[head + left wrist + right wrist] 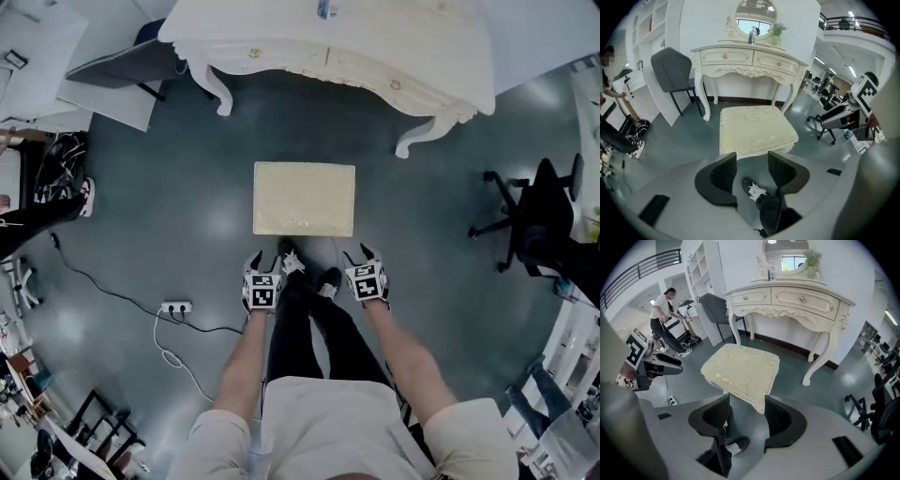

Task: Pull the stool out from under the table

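Two large pieces fill the floor ahead: the white dressing table (281, 28) at the far side, and the cream cushioned stool (304, 198) standing on open floor between that table and the person. No part of its seat lies beneath the tabletop, and a strip of bare floor shows between it and the table's curved legs. It looks already pulled out, so little more than a last tug or a let-go seems left.

The seat is a rectangle whose longer side runs left to right, parallel to the table front, with one long edge facing the person. It lies straight ahead of both claws, which flank that near edge toward its two corners.

The right gripper (359, 253) seems the nearer. Its jaws stand apart and the seat's near corner shows in the gap between them, though the pads do not press on it. The left gripper (752, 157) is likewise released, jaws apart. Only floor and the person's shoe (752, 190) show between them, and the stool's edge sits just beyond the tips.
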Demonstrator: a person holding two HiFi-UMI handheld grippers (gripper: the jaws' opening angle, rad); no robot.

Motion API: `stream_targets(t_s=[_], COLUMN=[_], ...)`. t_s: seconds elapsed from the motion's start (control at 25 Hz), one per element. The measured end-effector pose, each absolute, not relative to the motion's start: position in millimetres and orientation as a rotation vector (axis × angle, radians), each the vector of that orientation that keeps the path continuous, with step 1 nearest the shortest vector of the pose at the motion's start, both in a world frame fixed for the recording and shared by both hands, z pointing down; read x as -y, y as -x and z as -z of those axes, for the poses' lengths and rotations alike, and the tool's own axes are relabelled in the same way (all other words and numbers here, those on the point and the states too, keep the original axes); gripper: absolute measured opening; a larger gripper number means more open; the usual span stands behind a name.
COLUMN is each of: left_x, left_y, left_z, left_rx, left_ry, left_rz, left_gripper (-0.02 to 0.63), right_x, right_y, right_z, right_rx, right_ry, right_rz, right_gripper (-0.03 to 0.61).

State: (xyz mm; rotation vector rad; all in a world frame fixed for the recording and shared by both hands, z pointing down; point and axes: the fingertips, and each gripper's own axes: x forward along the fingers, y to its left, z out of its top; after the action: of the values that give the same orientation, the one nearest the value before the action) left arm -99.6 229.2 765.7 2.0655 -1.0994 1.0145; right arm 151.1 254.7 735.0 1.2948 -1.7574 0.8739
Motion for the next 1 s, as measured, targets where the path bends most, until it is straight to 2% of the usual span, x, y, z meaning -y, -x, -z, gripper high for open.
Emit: stream_targets(t_s=[0.4,1.0], left_x=[-233,-248], left_y=[72,56], left_z=[-648,-521], left_rx=[1.159,1.228], left_ry=[-2.045,-2.078], left_rz=[-0.857,-0.677], left_gripper=[0.215,0.199], right_x=[-262,-269], right_y=[-139,-98], right_z=[-628,-515], right_rx=[1.896,2.106], right_ry=[-1.349,-1.384], right_rz=[-0.872,-0.964], right_gripper=[0.261,0.261])
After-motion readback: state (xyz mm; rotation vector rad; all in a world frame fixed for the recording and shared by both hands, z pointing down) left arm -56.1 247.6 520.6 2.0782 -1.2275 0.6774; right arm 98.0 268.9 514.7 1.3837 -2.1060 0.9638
